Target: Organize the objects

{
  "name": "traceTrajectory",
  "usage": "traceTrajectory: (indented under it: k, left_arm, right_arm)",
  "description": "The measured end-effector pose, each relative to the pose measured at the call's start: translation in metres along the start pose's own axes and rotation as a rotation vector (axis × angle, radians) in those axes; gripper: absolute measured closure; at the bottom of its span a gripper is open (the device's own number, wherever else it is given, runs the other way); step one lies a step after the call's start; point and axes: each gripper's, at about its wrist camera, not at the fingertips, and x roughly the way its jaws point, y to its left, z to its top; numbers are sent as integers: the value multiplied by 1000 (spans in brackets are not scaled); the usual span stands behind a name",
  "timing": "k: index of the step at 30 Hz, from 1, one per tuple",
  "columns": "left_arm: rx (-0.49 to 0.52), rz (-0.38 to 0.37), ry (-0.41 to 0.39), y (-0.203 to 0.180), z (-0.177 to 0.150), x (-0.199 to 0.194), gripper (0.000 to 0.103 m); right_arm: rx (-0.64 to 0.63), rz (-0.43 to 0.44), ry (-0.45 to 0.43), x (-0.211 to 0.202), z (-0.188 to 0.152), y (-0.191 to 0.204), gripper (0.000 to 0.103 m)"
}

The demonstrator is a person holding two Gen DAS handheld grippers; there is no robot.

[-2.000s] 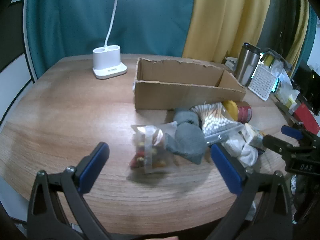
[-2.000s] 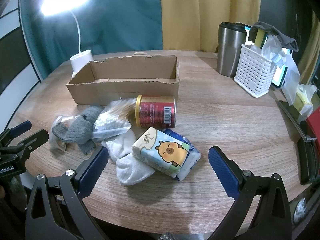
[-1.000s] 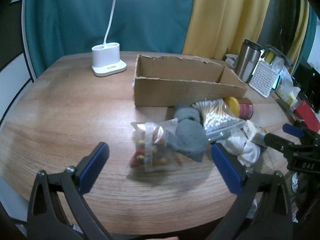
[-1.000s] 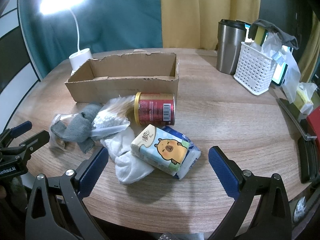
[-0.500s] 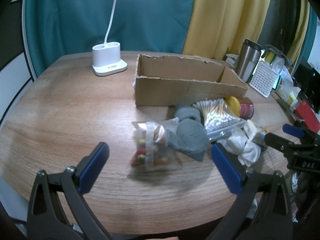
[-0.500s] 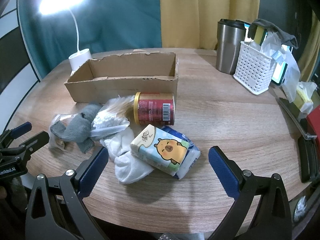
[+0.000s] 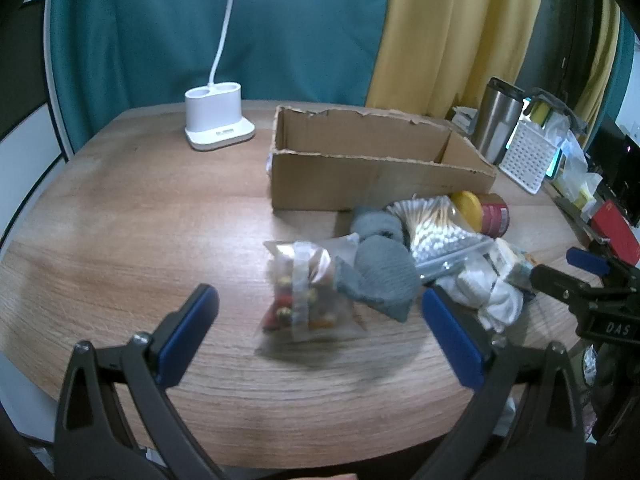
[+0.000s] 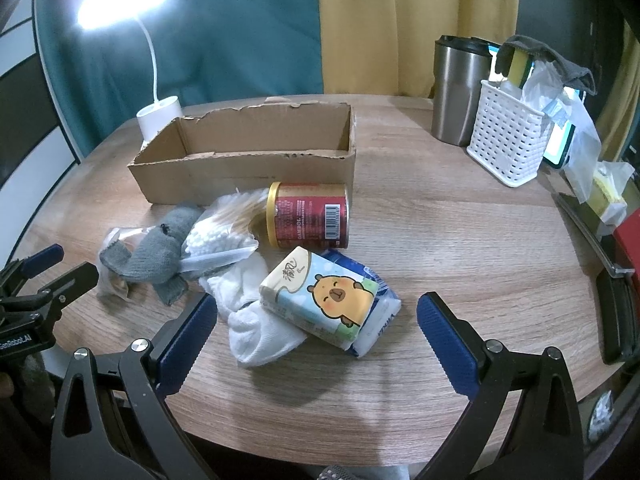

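Note:
An empty cardboard box (image 8: 248, 152) stands on the round wooden table (image 8: 460, 240); it also shows in the left wrist view (image 7: 360, 172). In front of it lies a pile: a clear snack bag (image 7: 304, 292), a grey sock (image 7: 380, 272), a bag of cotton swabs (image 7: 436, 224), a red can (image 8: 308, 216) on its side, a white sock (image 8: 256, 320) and a tissue pack (image 8: 324, 296) with a cartoon animal. My left gripper (image 7: 320, 336) is open, just short of the snack bag. My right gripper (image 8: 316, 340) is open, just short of the tissue pack.
A white desk lamp (image 7: 218, 120) stands at the back left. A steel tumbler (image 8: 456, 92) and a white basket (image 8: 508, 140) of sponges and bags stand at the back right. A red box (image 8: 628, 248) and dark items line the right edge.
Both grippers stay open and nearly still; the views only drift slightly. Nothing on the table has moved.

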Motion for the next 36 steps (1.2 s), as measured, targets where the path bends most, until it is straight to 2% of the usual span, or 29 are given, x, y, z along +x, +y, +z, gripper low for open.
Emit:
traceTrajectory:
  k: [20, 29, 36]
  left_arm:
    - [-6, 28, 70, 15, -11, 33, 1]
    - [43, 48, 95, 17, -11, 50, 1]
    - [77, 38, 109, 17, -10, 60, 20]
  right_arm:
    - [3, -15, 33, 18, 0, -2, 1]
    - [36, -23, 59, 28, 1, -6, 1]
    - [73, -8, 84, 35, 2, -9, 1]
